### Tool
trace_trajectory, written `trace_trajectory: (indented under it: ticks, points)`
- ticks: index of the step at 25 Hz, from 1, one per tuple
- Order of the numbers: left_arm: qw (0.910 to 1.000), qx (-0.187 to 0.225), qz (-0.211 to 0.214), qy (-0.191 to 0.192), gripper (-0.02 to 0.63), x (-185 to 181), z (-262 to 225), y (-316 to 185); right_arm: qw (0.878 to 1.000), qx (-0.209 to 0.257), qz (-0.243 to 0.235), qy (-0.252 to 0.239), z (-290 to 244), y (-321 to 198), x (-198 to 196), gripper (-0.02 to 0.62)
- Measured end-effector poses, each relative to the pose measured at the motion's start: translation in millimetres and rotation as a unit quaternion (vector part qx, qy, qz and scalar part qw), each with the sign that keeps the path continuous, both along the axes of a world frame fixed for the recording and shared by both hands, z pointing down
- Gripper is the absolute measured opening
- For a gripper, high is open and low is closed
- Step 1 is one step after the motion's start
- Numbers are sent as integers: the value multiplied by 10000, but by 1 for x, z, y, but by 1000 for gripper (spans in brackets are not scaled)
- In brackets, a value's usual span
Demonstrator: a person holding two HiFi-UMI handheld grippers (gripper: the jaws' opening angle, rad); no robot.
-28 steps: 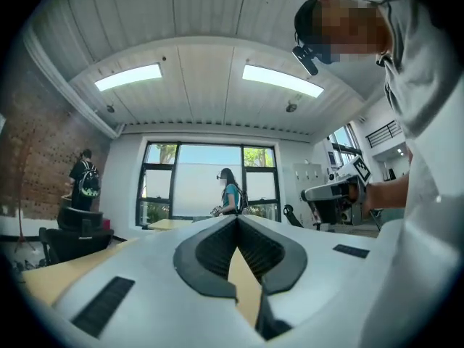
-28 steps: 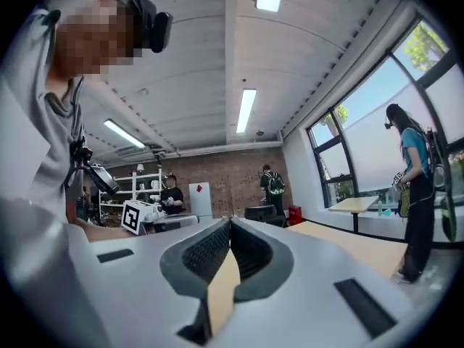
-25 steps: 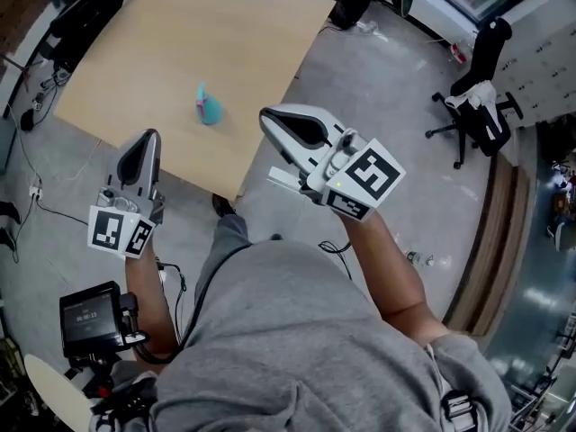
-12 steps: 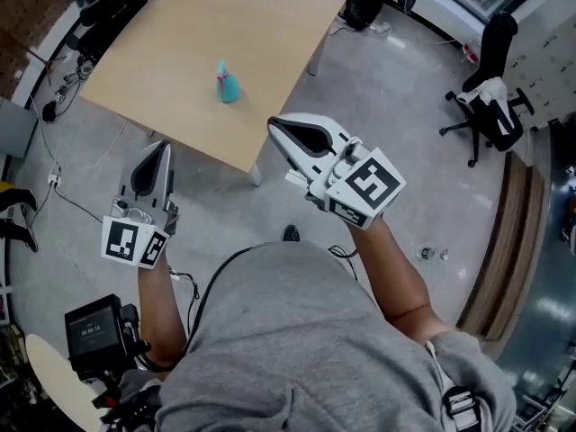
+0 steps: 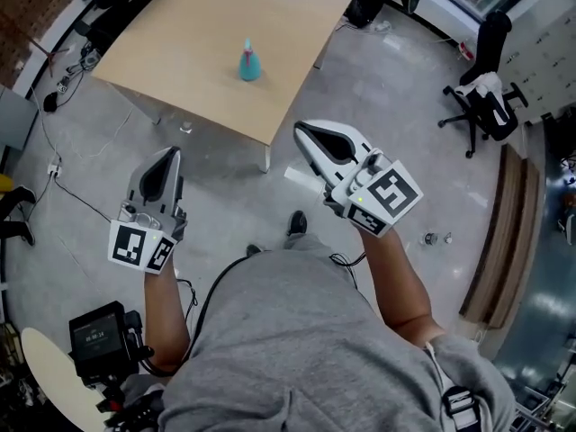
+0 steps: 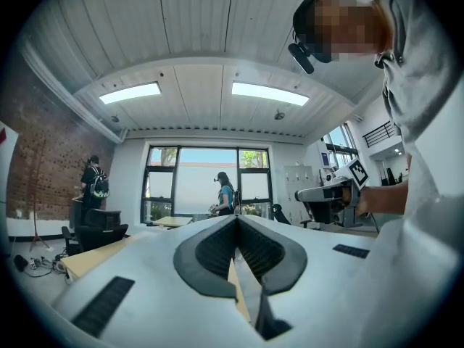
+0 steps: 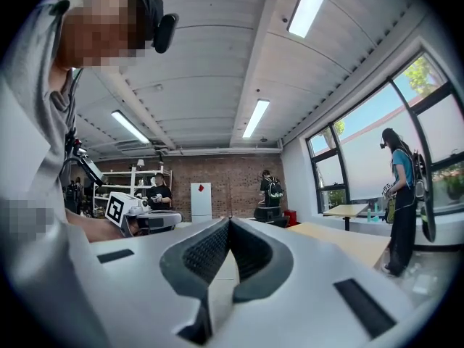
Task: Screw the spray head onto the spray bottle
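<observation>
A person in a grey shirt [image 5: 297, 349] stood on the concrete floor [image 5: 396, 70], back from a wooden table [image 5: 171, 52], with 1 gripper in each hand. The left gripper [image 5: 167, 154] and the right gripper [image 5: 303, 130] were held out level over the floor toward the table. Each had its 2 jaws pressed together with nothing between them. The teal spray bottle [image 5: 248, 61] stood upright on the tabletop, well apart from both grippers. A black office chair [image 5: 481, 106] stood off to the right.
</observation>
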State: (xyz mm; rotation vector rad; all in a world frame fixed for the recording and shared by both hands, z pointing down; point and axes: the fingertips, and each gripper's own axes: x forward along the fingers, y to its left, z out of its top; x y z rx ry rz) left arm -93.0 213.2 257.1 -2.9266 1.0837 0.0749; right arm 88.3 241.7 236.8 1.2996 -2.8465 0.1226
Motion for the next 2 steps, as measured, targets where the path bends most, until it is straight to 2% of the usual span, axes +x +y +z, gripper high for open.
trace_trajectory:
  ticks: [2]
  points:
    - [10000, -21, 8, 40, 5, -22, -1, 18, 10000, 27, 0, 32, -5, 19, -23, 6]
